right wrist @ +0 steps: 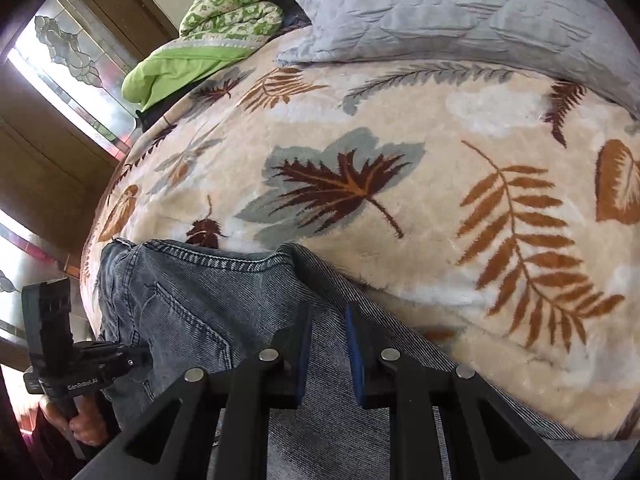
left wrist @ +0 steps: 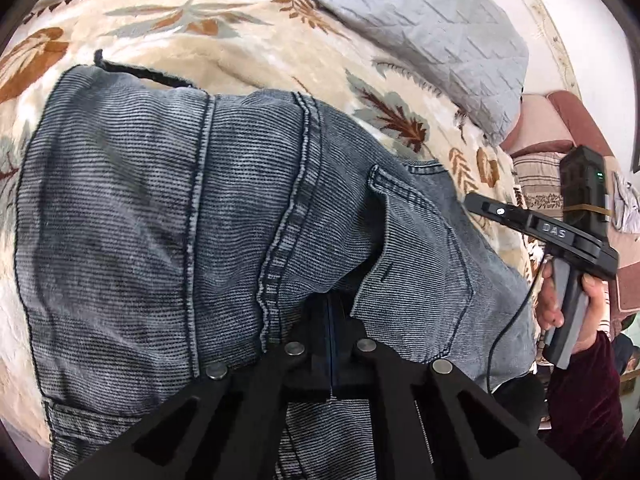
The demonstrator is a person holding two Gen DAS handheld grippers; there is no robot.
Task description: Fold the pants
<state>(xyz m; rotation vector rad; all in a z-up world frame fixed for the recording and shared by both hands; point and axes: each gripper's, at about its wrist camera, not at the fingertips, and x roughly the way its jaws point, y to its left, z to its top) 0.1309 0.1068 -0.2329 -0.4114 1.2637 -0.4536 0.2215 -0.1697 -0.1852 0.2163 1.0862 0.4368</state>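
Grey-blue denim pants (left wrist: 168,216) lie on a leaf-patterned blanket (left wrist: 224,40), folded over with the back pocket (left wrist: 424,240) showing. My left gripper (left wrist: 332,320) is shut on a fold of the pants, its tips hidden under the cloth. In the right wrist view the pants (right wrist: 200,304) lie at lower left. My right gripper (right wrist: 329,316) hovers over the pants' edge with a narrow gap between its blue pads, holding nothing. The right gripper also shows in the left wrist view (left wrist: 476,202), beside the pants' right edge.
A grey quilted pillow (left wrist: 420,28) lies at the far side of the blanket; it also shows in the right wrist view (right wrist: 460,4). A green patterned cloth (right wrist: 216,20) sits by the window (right wrist: 68,60). Striped cushions (left wrist: 544,176) lie at right.
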